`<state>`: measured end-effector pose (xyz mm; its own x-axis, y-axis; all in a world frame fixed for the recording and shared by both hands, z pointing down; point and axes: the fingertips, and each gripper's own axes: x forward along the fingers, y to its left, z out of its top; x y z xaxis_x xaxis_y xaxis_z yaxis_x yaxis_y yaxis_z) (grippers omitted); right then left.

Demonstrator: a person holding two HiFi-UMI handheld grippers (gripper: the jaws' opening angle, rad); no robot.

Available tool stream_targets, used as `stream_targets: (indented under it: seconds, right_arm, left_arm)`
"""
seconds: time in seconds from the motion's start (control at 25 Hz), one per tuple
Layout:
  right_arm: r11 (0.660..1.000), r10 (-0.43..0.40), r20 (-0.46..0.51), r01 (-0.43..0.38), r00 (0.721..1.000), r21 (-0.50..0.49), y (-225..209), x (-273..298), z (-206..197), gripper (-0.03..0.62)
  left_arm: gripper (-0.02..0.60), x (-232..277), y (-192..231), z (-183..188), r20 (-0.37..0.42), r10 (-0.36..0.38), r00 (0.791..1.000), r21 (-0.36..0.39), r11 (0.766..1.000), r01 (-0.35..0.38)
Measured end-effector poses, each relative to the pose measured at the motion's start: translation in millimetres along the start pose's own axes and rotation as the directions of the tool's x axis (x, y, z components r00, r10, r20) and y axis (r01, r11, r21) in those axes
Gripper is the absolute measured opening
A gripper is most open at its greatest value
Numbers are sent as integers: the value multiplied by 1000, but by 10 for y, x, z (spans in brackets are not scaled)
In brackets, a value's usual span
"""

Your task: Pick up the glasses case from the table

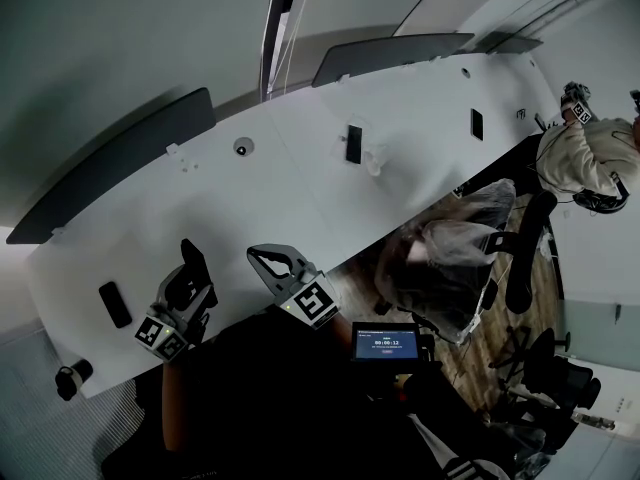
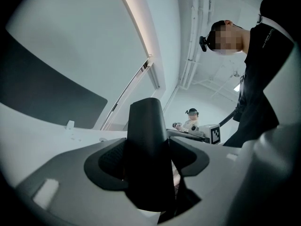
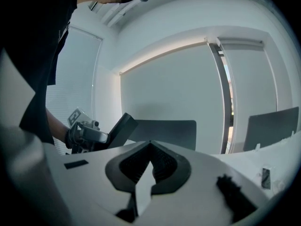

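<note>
While the left gripper [image 1: 188,290] hangs over the near edge of the white table [image 1: 300,188], its jaws are clamped at a middling width on the glasses case [image 1: 194,260]. The dark case stands up between them, fills the middle of the left gripper view and blocks most of what lies ahead. From the right gripper view the case shows as a flat dark slab, tilted and held clear above the table. The right gripper [image 3: 150,144] sits just to the right of the left one, also over the table's near edge. Its jaws are brought together at the tips with nothing between them. On the table, towards its left end, lies a dark flat oblong thing [image 1: 115,304], and a dark cup-like thing [image 1: 72,378] sits at the near left corner; what either is cannot be told. Further along the table rest a small round object [image 1: 242,147], a dark phone [image 1: 353,143] and a second phone [image 1: 477,124]. Dark divider panels [image 1: 110,173] line the table's far edge. Off the table's near side stands a chair wrapped in clear plastic [image 1: 450,258], with a small lit screen [image 1: 385,343] nearer the camera. Another person [image 1: 580,158] sits at the table's right end.
</note>
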<state>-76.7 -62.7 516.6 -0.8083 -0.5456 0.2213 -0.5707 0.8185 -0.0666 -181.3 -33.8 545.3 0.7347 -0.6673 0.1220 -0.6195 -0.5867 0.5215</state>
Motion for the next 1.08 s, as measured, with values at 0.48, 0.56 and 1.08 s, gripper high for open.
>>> stream_targets:
  seconds: [0.48,0.56,1.08]
  right_arm:
    - [1000,-10,4,10,1000,-2,6,-66,-27,5]
    - [1000,-5,6,5,1000,-4,18,-62,-26,5]
    - [1000,7,10,-7,1000,-3,48,1,-28,5]
  left_arm:
    - [288,79,120,-280,-82,44,996,2,999,-44]
    - [288,90,123,-290,-89,45,995,6,999,-45]
    - [288,81,188,-354,-110,52,993,5,999,-51]
